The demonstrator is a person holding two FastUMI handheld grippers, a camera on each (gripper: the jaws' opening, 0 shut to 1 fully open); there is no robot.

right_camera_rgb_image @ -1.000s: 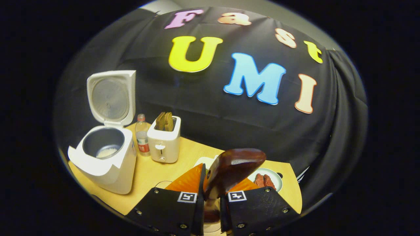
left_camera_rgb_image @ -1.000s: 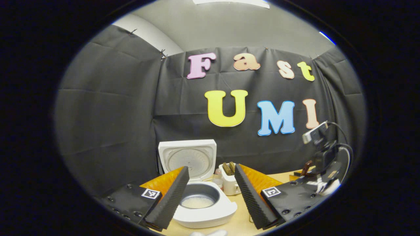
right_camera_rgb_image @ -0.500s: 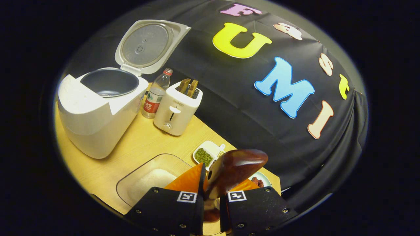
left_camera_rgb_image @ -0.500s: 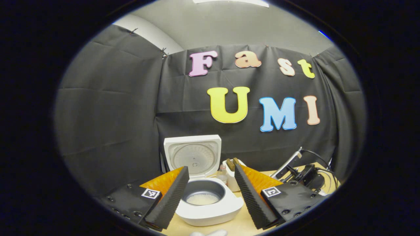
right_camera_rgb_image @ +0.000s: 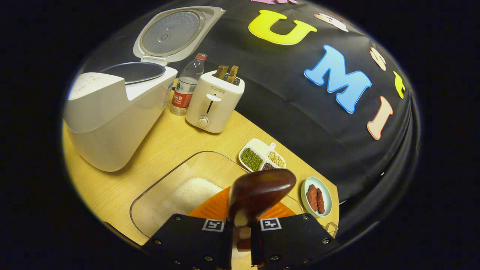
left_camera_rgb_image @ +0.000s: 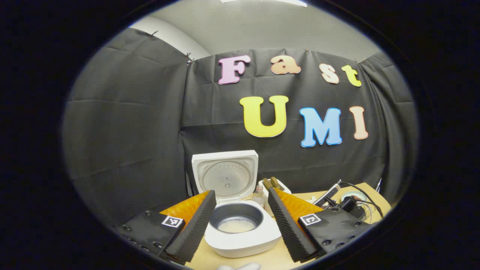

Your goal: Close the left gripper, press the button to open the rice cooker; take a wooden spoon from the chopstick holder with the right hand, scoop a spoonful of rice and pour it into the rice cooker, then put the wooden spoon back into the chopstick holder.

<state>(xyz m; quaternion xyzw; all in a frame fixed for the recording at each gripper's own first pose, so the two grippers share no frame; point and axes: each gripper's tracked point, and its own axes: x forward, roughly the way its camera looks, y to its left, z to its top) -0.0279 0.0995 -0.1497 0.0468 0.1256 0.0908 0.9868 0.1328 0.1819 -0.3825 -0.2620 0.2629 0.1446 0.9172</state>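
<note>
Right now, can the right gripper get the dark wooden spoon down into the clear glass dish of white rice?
Probably yes. The right gripper holds the dark wooden spoon just above the clear glass dish, with the white rice uncovered and nothing between them.

Bare surface [right_camera_rgb_image: 165,144] lies between the rice cooker [right_camera_rgb_image: 112,112] and glass rice tray [right_camera_rgb_image: 180,187]; toaster [right_camera_rgb_image: 214,102] and bottle [right_camera_rgb_image: 185,90] crowd behind the cooker.
</note>
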